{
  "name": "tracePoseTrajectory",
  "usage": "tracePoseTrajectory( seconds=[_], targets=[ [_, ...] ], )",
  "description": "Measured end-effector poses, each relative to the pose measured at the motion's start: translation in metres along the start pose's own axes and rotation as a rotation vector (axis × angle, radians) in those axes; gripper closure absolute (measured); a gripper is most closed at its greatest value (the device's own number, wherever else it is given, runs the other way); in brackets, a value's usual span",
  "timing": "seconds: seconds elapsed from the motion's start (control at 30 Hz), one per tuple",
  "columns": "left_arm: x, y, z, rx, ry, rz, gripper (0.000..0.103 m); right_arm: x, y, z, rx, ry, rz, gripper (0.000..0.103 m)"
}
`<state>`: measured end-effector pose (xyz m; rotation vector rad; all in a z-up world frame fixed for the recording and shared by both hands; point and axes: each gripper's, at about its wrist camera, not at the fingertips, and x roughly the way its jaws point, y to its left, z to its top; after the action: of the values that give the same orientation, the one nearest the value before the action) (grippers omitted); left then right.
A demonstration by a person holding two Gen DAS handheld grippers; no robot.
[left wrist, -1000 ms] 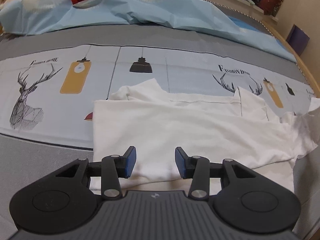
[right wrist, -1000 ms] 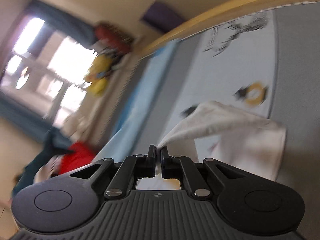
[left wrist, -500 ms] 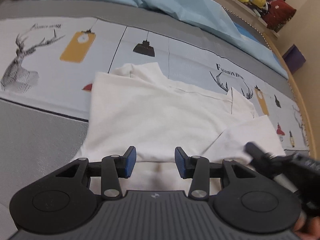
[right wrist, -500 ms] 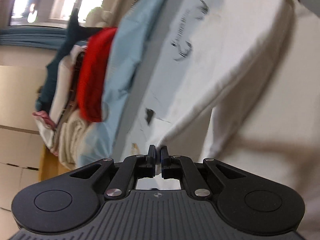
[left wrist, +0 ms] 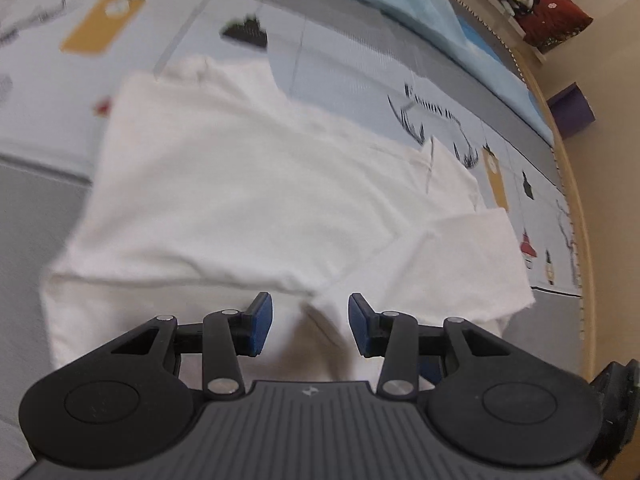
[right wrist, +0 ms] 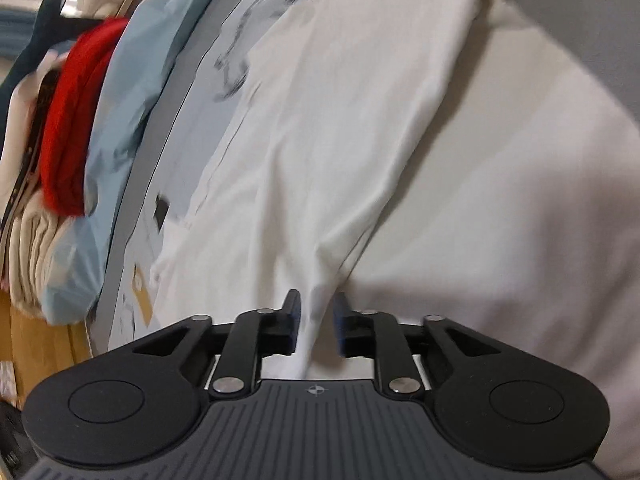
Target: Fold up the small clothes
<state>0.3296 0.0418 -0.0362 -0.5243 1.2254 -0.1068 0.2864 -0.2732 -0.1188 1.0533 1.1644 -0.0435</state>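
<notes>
Printed grey bedding [left wrist: 360, 60] lies under your white cotton garment [left wrist: 248, 200]. Your left gripper [left wrist: 310, 322] hangs open above its near hem; your right gripper [right wrist: 316, 322] is opening, a fold between its jaws. Red cloth [right wrist: 68, 128] sits at ten o'clock.

Right gripper [right wrist: 316, 322]: a second ago pinched tight on a corner of the white garment [right wrist: 360, 152], carried in the air; now low over the cloth, jaws opening, the ridge of fabric between them slack.

That carried flap [left wrist: 448, 264] now lies folded over the garment's body, toward 3 o'clock in the left wrist view.

Left gripper [left wrist: 310, 322]: dropped closer to the near hem, tipped steeper; gap unchanged.
</notes>
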Motion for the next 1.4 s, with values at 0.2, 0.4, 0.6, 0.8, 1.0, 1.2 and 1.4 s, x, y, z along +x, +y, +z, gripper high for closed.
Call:
tracePoseTrajectory(
  seconds=[0.2,0.4,0.6,0.8,1.0,1.2,1.4],
  targets=[
    [0.034,-0.006,-0.013,-0.073,0.103,-0.057,0.057,0.002,-0.008,0.006,0.031,0.024,-0.007,0.080],
    [0.016,-0.036,-0.008,0.156,-0.067,0.021,0.098,-0.004,-0.008,0.015,0.047,-0.037,-0.069,0.080],
    [-0.059,-0.024,0.014,0.199,-0.489,0.240,0.098,-0.020,-0.008,0.020,0.016,-0.126,-0.089,0.080],
    [-0.036,0.035,0.026,-0.001,-0.306,0.468,0.095,-0.030,-0.009,0.022,0.018,-0.197,-0.107,0.080],
    [-0.048,0.044,0.028,-0.034,-0.355,0.420,0.068,-0.040,-0.016,0.036,0.084,-0.289,-0.080,0.080],
    [-0.049,0.062,0.037,-0.121,-0.312,0.356,0.068,-0.033,-0.037,0.068,0.207,-0.299,-0.047,0.072],
    [-0.045,0.090,0.044,-0.228,-0.273,0.272,0.061,-0.029,-0.037,0.079,0.204,-0.283,-0.009,0.070]
  ],
)
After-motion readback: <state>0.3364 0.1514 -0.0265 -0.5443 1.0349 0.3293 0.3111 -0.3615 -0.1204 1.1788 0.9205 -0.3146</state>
